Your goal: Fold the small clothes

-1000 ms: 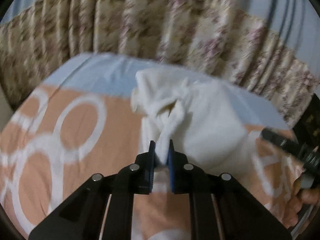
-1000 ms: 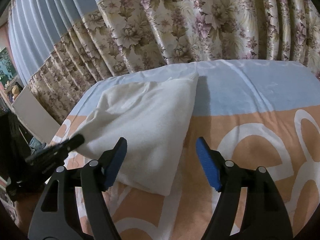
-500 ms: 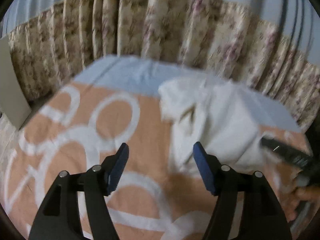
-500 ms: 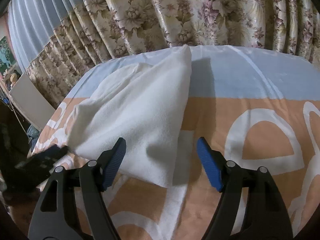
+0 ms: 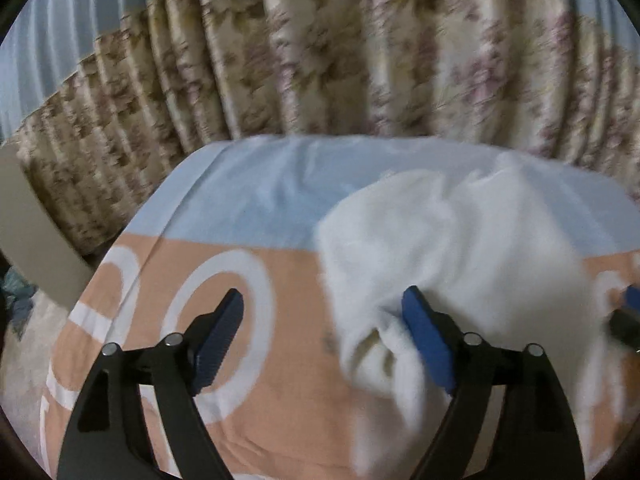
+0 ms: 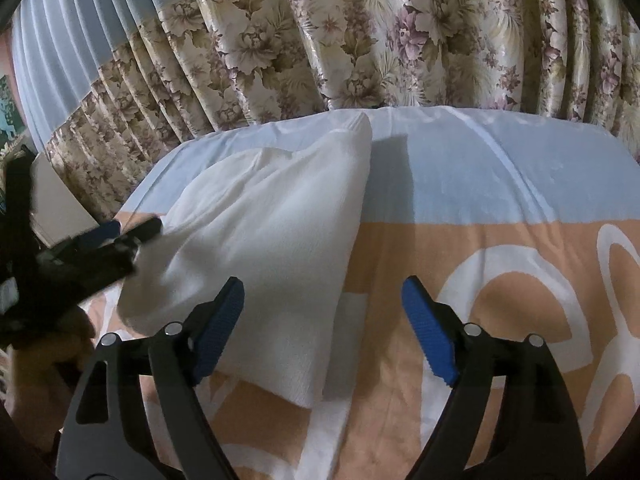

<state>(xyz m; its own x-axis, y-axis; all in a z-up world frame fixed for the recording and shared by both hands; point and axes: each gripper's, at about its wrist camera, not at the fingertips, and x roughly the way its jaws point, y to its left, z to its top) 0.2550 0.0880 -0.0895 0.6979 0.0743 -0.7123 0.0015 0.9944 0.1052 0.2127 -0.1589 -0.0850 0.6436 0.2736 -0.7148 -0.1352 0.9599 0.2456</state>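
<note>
White garment (image 6: 276, 240) lies bunched and folded on bedspread (image 6: 500, 248), both claws opening, gripping nothing.

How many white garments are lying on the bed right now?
1: the white garment lies on the patterned bedsheet, toward the curtain. Nothing else of that kind shows.

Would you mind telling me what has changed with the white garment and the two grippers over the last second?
The left gripper let go of the pinch of white garment it held; its jaws are opening, with only the cloth's left edge between them, and the view has shifted left. The freed cloth dropped onto the bedsheet. The right gripper, unclamped before too, is opening wider. The garment's right side lies folded as before.
</note>
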